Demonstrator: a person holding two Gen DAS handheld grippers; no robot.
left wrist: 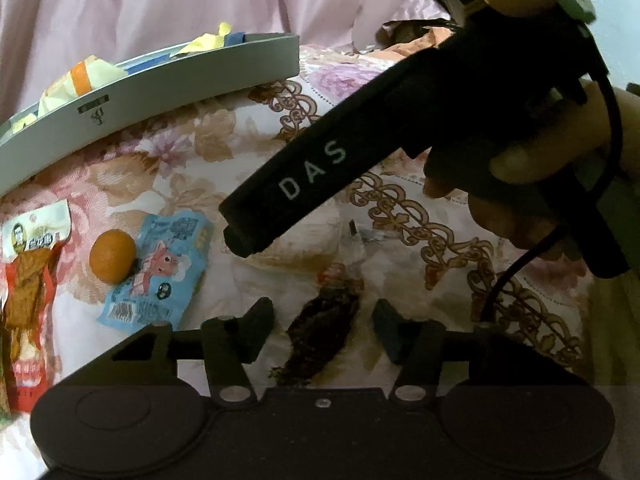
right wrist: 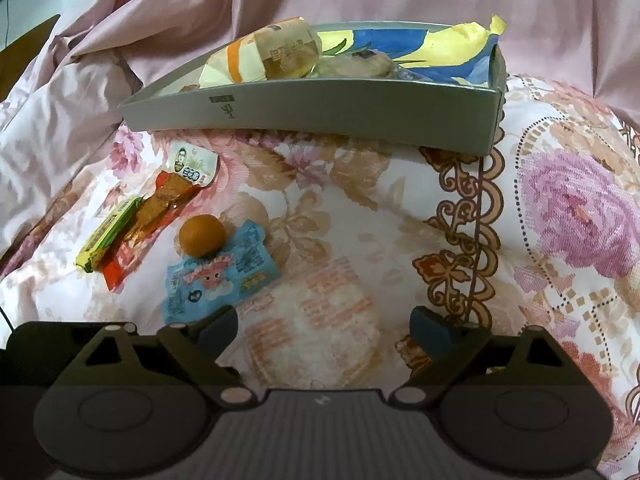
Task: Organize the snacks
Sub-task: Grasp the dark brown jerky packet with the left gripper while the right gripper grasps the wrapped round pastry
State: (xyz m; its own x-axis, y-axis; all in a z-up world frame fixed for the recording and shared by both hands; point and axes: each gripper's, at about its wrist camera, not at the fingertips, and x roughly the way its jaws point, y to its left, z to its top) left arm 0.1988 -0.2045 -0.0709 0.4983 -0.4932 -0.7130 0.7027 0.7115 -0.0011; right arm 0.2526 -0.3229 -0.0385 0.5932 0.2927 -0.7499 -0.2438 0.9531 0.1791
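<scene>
My left gripper (left wrist: 323,330) is open and low over the flowered cloth. A dark brown snack in a clear wrapper (left wrist: 320,336) lies between its fingers, and neither pad touches it. My right gripper (right wrist: 324,328) is open too, and a round pale pastry in a clear packet with pink print (right wrist: 316,332) lies between its fingers. In the left wrist view, one of its black fingers (left wrist: 288,196) reaches down over that pastry (left wrist: 296,250), with a hand (left wrist: 520,184) behind it. The grey tray (right wrist: 320,108) at the back holds several packets.
To the left on the cloth lie an orange ball (right wrist: 201,236), a blue packet (right wrist: 224,280), a red packet (right wrist: 160,208) and a yellow-green bar (right wrist: 108,236). Pink fabric (right wrist: 160,20) rises behind the tray. A black cable (left wrist: 516,268) hangs from the right gripper.
</scene>
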